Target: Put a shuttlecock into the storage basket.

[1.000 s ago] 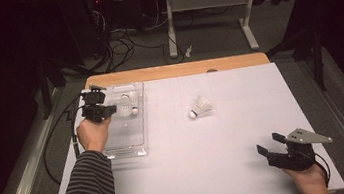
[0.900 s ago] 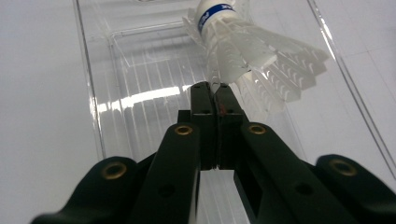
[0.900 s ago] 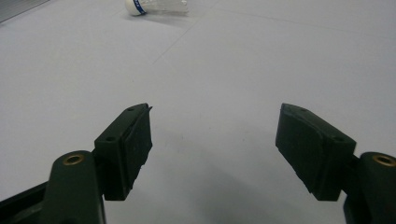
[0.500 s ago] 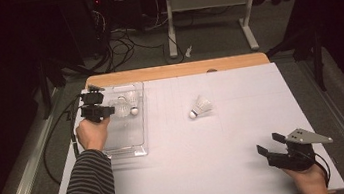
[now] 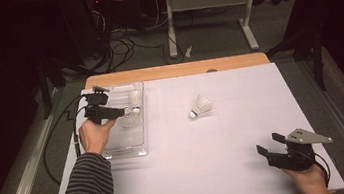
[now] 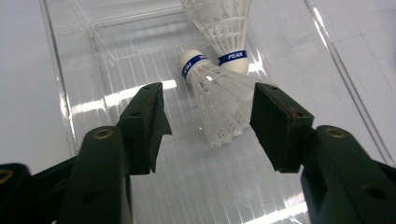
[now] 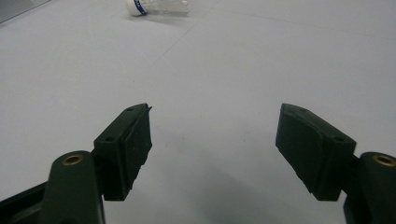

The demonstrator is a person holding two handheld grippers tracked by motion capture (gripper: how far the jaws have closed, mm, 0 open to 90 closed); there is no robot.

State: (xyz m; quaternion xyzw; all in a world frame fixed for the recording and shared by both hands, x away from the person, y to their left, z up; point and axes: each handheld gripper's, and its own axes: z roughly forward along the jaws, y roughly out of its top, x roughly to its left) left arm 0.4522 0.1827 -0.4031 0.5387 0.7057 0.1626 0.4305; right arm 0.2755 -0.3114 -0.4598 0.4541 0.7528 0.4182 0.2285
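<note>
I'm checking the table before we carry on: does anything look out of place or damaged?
One shuttlecock lies on its side on the white table, away from the clear tray where two others lie, one just let go as the left gripper opened. A small white object lies on the floor. No damage shows.

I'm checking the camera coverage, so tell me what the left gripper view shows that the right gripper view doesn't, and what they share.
The left gripper view has the clear tray with two shuttlecocks lying in it: the nearer shuttlecock sits between the left gripper's jaws, which have just been opening and do not press it, beside the farther shuttlecock. The right gripper view has the right gripper, open over bare tabletop, and a lone shuttlecock far off. Both share the white tabletop.
</note>
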